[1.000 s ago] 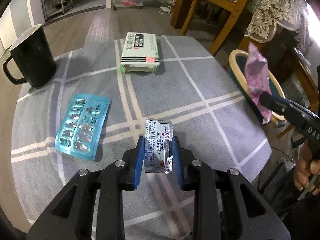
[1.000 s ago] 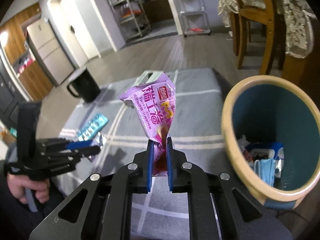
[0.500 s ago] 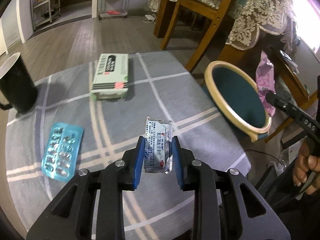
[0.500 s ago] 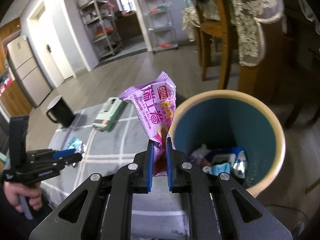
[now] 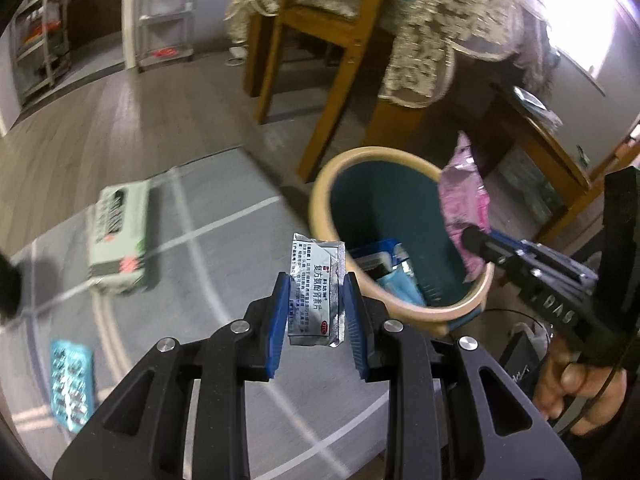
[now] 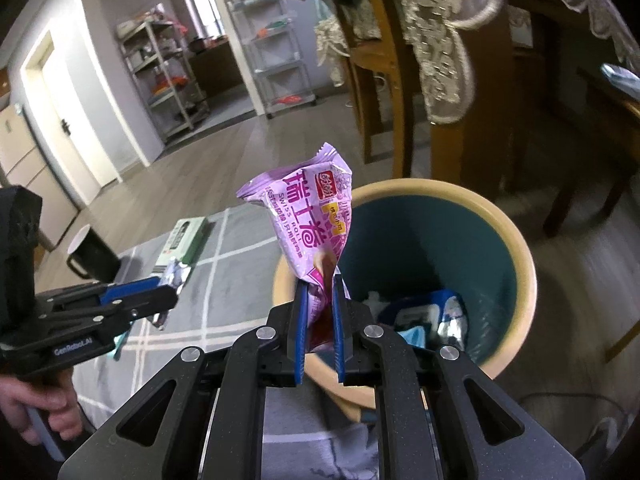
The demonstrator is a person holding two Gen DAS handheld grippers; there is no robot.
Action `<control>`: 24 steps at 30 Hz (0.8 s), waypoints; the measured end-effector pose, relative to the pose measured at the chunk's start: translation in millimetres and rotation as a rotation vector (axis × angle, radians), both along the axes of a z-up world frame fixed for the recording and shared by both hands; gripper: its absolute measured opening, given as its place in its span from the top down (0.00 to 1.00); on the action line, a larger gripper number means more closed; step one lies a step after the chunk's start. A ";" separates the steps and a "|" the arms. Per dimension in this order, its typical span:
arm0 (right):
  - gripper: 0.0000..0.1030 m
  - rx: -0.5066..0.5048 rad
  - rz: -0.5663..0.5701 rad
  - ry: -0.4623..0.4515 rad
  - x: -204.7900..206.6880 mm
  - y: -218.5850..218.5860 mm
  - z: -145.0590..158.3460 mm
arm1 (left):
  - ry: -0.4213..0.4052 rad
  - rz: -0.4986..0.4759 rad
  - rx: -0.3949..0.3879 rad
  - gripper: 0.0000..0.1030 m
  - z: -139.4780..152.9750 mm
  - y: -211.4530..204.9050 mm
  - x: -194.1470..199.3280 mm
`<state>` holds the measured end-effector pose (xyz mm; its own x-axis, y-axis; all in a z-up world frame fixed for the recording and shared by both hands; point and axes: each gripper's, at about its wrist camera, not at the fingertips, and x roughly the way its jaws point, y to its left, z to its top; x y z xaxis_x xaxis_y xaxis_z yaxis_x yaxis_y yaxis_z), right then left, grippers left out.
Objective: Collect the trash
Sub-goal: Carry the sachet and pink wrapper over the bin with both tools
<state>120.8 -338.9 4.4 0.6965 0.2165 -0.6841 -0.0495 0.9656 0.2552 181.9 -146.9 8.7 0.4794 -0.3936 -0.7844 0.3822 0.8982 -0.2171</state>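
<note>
My left gripper [image 5: 316,300] is shut on a silver foil pill sachet [image 5: 316,280] with printed text, held upright near the left rim of the bin [image 5: 320,216]. The bin [image 6: 516,256] is teal inside with a cream rim and holds blue and white wrappers. My right gripper [image 6: 320,312] is shut on the bottom of a pink snack wrapper [image 6: 308,224], which stands over the bin's near left rim. In the left wrist view the pink wrapper [image 5: 464,204] hangs at the bin's right rim, pinched by the right gripper [image 5: 472,240].
On the grey checked tablecloth [image 5: 224,248] lie a green-white medicine box [image 5: 120,240] and a blue blister pack [image 5: 72,384]. A black mug [image 6: 92,256] stands at the far left. Wooden chairs [image 5: 320,60] and a lace-draped table [image 6: 440,40] stand behind the bin.
Both grippers have carried their items rightward from over the table to the bin. The bin now fills the middle of both views, and the box, blister pack and mug have slid left.
</note>
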 end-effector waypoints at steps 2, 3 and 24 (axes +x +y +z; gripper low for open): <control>0.88 0.013 -0.021 0.012 2.5 -7.0 -3.1 | -0.002 -0.022 0.001 0.74 0.7 -15.7 4.8; 0.88 0.016 -0.030 0.017 3.6 -9.7 -4.4 | -0.001 -0.032 0.001 0.74 0.4 -22.9 6.9; 0.87 -0.036 -0.133 0.103 15.9 -36.2 -25.4 | 0.096 -0.099 -0.008 0.74 -33.0 -90.6 49.5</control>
